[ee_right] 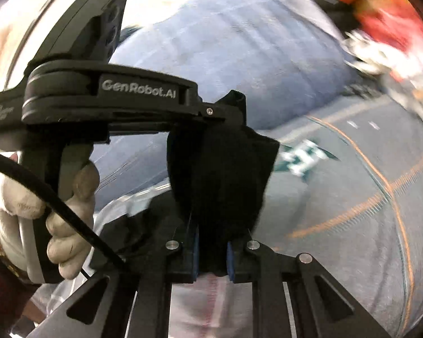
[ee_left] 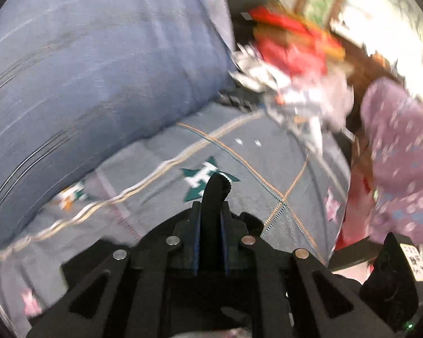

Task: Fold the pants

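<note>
Here, black pants (ee_right: 222, 169) bunched, pinched by my left tongs (ee_left: 211, 194) and right tongs (ee_right: 211, 253), patterned grey bedspread (ee_left: 268, 174) beyond, blue pillow (ee_left: 98, 56) behind.

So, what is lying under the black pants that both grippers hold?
Under the black pants, a grey bedspread with a green emblem and orange stitched lines is visible. A blue pillow lies behind. The part of the bedspread directly below the cloth is covered.
</note>
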Available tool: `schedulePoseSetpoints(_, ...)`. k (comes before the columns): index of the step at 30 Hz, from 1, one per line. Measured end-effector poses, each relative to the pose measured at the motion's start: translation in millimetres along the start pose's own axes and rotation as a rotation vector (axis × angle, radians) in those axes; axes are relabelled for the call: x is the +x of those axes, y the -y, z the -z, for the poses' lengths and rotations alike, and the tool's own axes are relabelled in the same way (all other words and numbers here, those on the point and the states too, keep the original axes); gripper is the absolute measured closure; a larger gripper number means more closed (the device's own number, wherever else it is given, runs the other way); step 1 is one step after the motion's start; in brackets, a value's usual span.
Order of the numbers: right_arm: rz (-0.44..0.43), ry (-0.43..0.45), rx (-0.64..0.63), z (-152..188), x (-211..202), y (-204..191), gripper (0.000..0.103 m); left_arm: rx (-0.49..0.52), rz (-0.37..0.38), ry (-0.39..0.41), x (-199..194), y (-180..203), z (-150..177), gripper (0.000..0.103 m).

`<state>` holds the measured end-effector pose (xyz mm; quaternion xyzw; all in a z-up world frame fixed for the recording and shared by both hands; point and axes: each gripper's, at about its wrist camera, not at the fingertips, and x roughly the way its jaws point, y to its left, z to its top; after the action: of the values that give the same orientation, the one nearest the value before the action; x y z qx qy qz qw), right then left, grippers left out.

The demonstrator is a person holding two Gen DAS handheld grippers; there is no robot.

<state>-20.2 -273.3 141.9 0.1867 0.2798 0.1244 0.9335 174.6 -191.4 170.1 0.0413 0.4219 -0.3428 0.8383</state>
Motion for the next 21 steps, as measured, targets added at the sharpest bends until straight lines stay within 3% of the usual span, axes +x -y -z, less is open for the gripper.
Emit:
schedulePoseSetpoints(7,-0.081,-0.092,-0.288,-4,28,-111,0.089,-0.312,0.058,0.158,-88,-101,71,0.092)
schedulePoseSetpoints(12,-0.109,-0.23,-0.51,37,71,-188,0.089,-0.534,0.065,0.204,-108,-181,136,0.09)
schedulePoseSetpoints(14,-0.114,-0.296,-0.587,58,92,-208,0.089,-0.625,0.051,0.199,-106,-210,161,0.085)
schedulePoseSetpoints(17,-0.121,-0.413,-0.674,94,123,-227,0.078,-0.757,0.028,0.187,-105,-248,199,0.082)
schedulePoseSetpoints(19,-0.116,-0.46,-0.687,106,130,-230,0.071,-0.801,0.036,0.21,-115,-264,219,0.075)
schedulePoseSetpoints(21,-0.146,-0.464,-0.655,107,122,-229,0.054,-0.822,0.026,0.243,-131,-274,236,0.069)
